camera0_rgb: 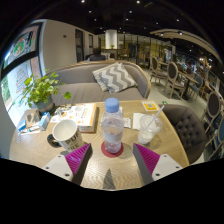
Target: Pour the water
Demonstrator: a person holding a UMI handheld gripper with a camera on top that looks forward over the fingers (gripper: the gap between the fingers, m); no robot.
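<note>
Just bottle [112, 127] between open tongs [113, 158]

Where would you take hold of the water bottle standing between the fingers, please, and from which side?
Grip the water bottle around its straight labelled middle, coming in level from the near side, as the open gripper already faces it. It stands upright on a red coaster, its cap end is narrower, and a glass stands close on one side, so a sideways approach looks riskier.

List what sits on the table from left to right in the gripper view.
Potted plant → white mug → water bottle, between the open fingers of the hand-held gripper → clear glass.
</note>
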